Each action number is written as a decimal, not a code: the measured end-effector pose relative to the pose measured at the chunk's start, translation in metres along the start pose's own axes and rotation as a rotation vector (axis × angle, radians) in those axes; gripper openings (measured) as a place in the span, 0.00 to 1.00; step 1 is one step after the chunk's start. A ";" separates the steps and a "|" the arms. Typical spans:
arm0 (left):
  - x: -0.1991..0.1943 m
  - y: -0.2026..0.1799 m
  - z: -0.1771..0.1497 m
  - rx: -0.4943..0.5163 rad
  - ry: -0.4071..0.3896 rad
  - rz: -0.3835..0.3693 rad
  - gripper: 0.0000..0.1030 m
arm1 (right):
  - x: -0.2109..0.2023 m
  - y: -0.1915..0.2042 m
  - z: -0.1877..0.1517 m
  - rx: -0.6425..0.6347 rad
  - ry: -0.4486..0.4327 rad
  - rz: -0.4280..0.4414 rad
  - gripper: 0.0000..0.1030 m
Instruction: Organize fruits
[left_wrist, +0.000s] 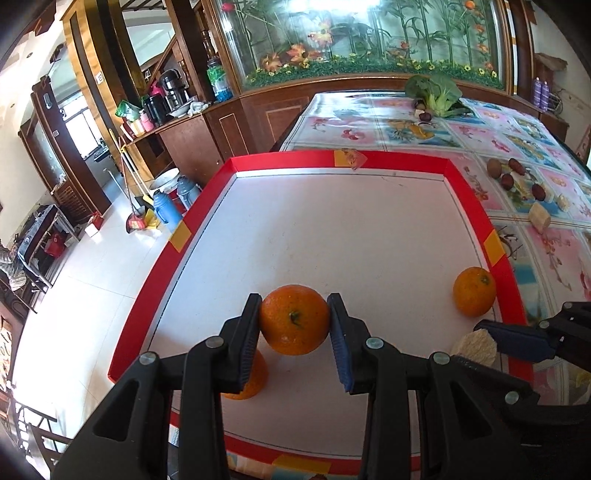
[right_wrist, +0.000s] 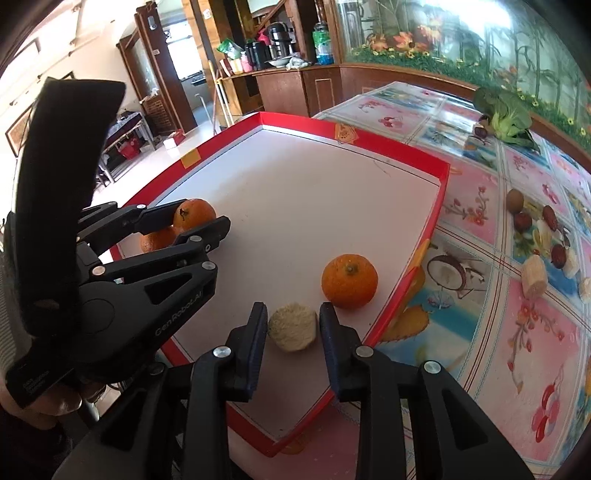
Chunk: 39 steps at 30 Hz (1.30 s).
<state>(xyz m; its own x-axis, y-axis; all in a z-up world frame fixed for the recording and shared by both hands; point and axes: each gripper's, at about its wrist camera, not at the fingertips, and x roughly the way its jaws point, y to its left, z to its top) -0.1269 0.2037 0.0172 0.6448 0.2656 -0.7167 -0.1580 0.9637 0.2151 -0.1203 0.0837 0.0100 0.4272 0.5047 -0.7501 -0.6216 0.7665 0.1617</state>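
My left gripper (left_wrist: 294, 325) is shut on an orange (left_wrist: 294, 319) and holds it just above the white floor of a red-rimmed tray (left_wrist: 476, 206). A second orange (left_wrist: 251, 380) lies under my left finger. A third orange (left_wrist: 474, 291) rests by the tray's right rim, also in the right wrist view (right_wrist: 349, 281). My right gripper (right_wrist: 293, 328) is open around a pale corn cob piece (right_wrist: 293, 326) on the tray; the pads do not touch it. The left gripper (right_wrist: 201, 218) with its orange (right_wrist: 194, 214) shows in the right wrist view.
The tray (right_wrist: 439, 206) sits on a floral tablecloth (right_wrist: 509, 332). To its right lie a kiwi (right_wrist: 514, 200), red dates (right_wrist: 522, 220), more cob pieces (right_wrist: 534, 280) and a leafy green vegetable (right_wrist: 506, 116). A wooden cabinet (left_wrist: 229, 122) stands behind; tiled floor lies to the left.
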 end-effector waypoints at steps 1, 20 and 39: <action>0.002 0.000 0.000 -0.001 0.008 0.011 0.37 | -0.001 0.000 -0.001 -0.008 0.000 0.013 0.31; -0.045 0.007 -0.023 -0.066 -0.057 0.069 0.91 | -0.077 -0.104 -0.039 0.260 -0.164 -0.159 0.53; -0.149 -0.049 -0.056 0.053 -0.176 -0.015 1.00 | -0.146 -0.145 -0.085 0.456 -0.195 -0.236 0.53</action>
<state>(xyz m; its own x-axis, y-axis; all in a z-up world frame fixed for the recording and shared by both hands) -0.2570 0.1182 0.0762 0.7686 0.2386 -0.5936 -0.1109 0.9635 0.2436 -0.1481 -0.1349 0.0415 0.6613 0.3295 -0.6739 -0.1652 0.9403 0.2976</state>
